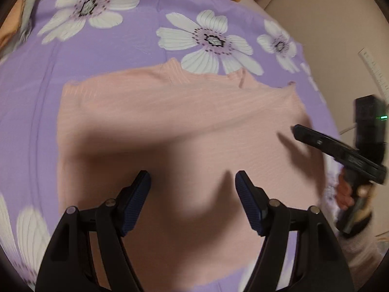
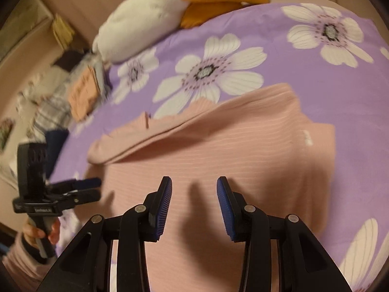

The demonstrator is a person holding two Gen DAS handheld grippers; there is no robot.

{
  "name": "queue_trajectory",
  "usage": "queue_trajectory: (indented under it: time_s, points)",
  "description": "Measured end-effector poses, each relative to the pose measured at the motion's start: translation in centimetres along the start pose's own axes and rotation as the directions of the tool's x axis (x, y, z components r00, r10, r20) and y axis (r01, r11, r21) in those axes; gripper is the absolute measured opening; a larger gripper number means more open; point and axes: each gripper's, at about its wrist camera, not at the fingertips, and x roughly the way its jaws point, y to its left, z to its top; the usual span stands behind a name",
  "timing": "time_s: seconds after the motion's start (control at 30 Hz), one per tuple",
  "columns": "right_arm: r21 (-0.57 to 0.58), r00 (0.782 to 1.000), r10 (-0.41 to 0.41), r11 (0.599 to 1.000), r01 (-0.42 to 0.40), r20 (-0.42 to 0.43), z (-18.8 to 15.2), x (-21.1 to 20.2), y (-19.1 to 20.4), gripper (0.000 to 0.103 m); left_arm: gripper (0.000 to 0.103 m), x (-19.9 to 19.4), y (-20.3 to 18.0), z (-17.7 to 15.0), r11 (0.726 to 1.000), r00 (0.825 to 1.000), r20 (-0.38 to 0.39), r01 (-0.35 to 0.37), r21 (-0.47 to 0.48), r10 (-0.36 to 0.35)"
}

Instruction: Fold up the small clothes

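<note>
A pink ribbed garment [image 1: 184,126] is lying spread on a bed under a purple bedsheet [image 1: 102,56] printed with big white flowers. In the left wrist view the garment is filling the middle of the picture, its uneven top edge running across toward twelve o'clock, its body reaching down past six o'clock beneath the camera. In the right wrist view the same garment [image 2: 231,150] is showing a folded-over flap along its upper left edge, toward ten o'clock, and a small white label near three o'clock.

The left tongs [image 1: 193,185] are hanging above the cloth with their blue-padded jaws standing wide apart and nothing between them; only their shadow is falling on the fabric. The right tongs [image 2: 194,189] are also hovering over the pink cloth, jaws parted and gripping nothing, the gap narrower than on the left.

Each tool is showing in the other's camera: the right tongs [image 1: 297,131] are entering at three o'clock in the left view, held by a hand [image 1: 347,192] in a pale sleeve; the left tongs [image 2: 96,187] are sitting at nine o'clock in the right view, their grip held in a hand [image 2: 41,231].

At twelve o'clock in the right view a white and orange plush toy [image 2: 150,14] is lying at the bed's far edge, and at ten o'clock a blurred pile of other clothes [image 2: 73,92] is resting just beside the sheet.
</note>
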Motion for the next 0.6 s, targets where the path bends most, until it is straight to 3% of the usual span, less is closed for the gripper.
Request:
queue_trajectory:
  time_s: [0.13,0.27,0.33,0.47,0.6]
  points:
    - [-0.009,1.0,-0.017,1.0,0.017,0.013,1.3,1.5,0.3,0.041,0.072,0.7,0.3,4.3,0.995,0.99,0.106,-0.094,-0.029,0.097]
    - [0.018,0.999,-0.008,1.0,0.007,0.053,2.3,1.7,0.1,0.041,0.071,0.2,2.2,8.5,0.984,0.974,0.177,-0.119,-0.136,0.142]
    - [0.022,0.998,-0.011,1.0,0.01,0.06,2.3,1.5,-0.1,0.041,0.071,-0.5,3.2,9.3,0.98,0.975,0.186,-0.09,-0.176,0.123]
    - [0.005,0.998,-0.026,1.0,0.026,0.059,1.4,0.5,-0.6,0.041,0.073,-2.0,3.6,6.8,0.989,0.985,0.164,-0.032,-0.147,0.056]
    - [-0.014,0.994,-0.104,0.994,0.104,0.045,0.0,-0.3,-1.0,0.041,0.071,-2.1,3.1,2.7,0.995,0.992,0.115,-0.05,-0.085,0.059]
